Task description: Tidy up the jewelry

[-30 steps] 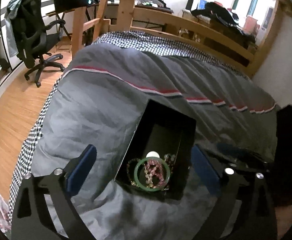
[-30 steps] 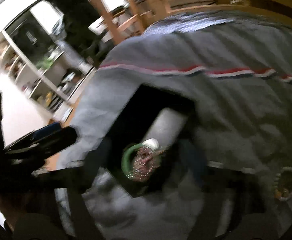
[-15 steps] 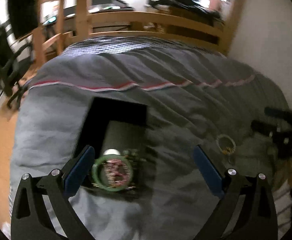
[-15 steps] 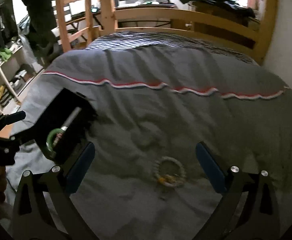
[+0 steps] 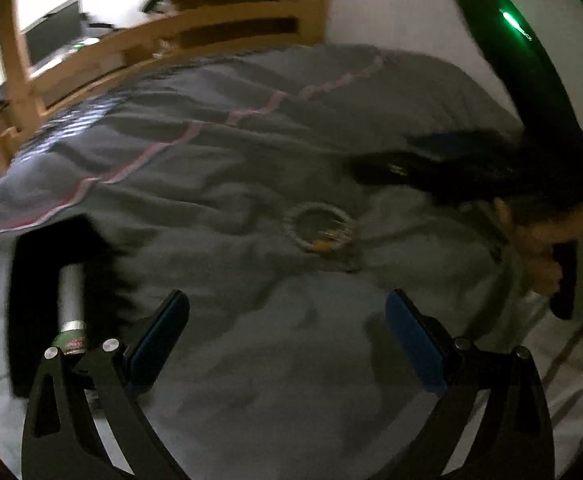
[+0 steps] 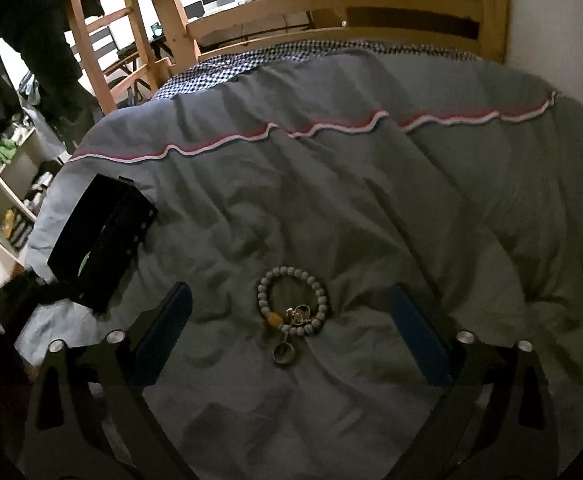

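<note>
Covering nearly all of both views, a gray quilt (image 6: 371, 208) offers wide, soft room, bounded by a wooden bed rail (image 6: 331, 4) at the far edge. A black box (image 6: 103, 240) sits at the left, well apart from the beaded bracelet (image 6: 293, 306), which lies between the wide-open, empty fingers of the right gripper (image 6: 291, 336). A clean pickup likely means lowering squarely over one side of the beads. The left gripper (image 5: 287, 336) hangs open and empty nearby.
</note>
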### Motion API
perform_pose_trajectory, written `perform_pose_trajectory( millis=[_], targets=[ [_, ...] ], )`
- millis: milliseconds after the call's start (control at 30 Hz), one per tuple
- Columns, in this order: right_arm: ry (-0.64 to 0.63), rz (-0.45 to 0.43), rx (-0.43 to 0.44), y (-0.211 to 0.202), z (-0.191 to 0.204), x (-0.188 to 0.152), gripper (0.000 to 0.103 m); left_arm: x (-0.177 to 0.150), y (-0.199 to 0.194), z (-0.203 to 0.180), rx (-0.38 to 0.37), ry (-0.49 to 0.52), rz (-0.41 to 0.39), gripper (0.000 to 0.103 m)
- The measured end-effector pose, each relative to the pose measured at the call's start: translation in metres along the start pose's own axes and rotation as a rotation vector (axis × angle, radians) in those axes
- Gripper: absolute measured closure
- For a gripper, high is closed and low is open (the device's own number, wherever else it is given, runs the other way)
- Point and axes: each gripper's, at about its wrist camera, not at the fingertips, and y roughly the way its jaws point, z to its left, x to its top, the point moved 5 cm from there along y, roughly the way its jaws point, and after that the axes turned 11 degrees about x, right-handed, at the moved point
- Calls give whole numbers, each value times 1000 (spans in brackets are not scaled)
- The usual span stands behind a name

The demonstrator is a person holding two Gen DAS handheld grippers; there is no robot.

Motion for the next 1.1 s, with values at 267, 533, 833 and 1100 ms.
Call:
perform_pose_trajectory(
  millis=[267,533,833,1100],
  targets=[
    [111,107,80,42,-34,-13,54,3,60,-38,-136,-14,134,28],
    [153,148,71,74,-54,-18,63,2,109,-50,-129,-11,175,28],
    [130,88,91,76,-54,-9,100,5,118,-27,-120,-110,201,83],
    [153,-33,175,50,-47,7,102,-4,94,-25,-100,-63,217,84]
  ],
)
